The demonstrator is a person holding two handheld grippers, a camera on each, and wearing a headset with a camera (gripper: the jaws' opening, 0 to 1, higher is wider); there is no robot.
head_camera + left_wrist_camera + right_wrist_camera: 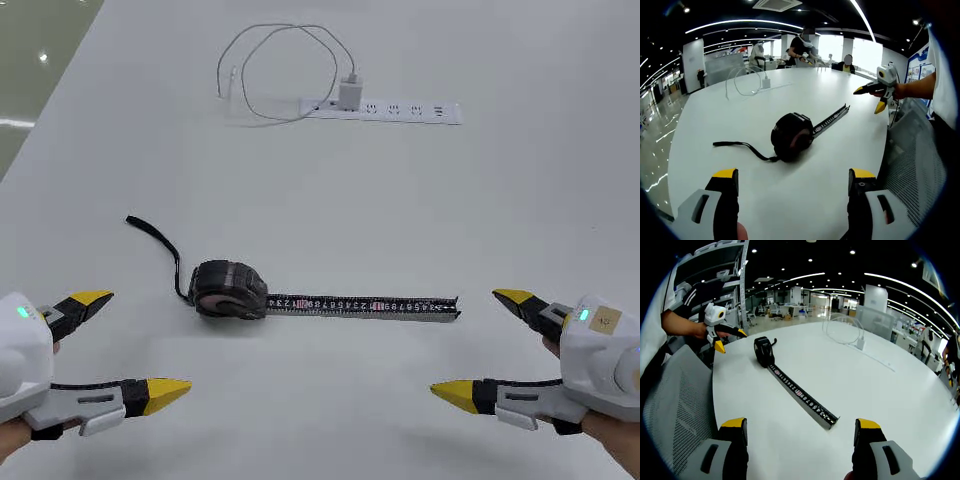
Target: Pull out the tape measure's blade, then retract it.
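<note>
The white left hand-held gripper (130, 345), with black jaws tipped in yellow, is held low on the left, its jaws spread wide and pointing inward. The matching right hand-held gripper (483, 345) mirrors it on the right, jaws equally wide. The two are well apart.

We make out a row of small scale digits, 2 to 7 the clearest, printed along the blade (801, 399) of the tape measure (762, 351); finer print is illegible.
</note>
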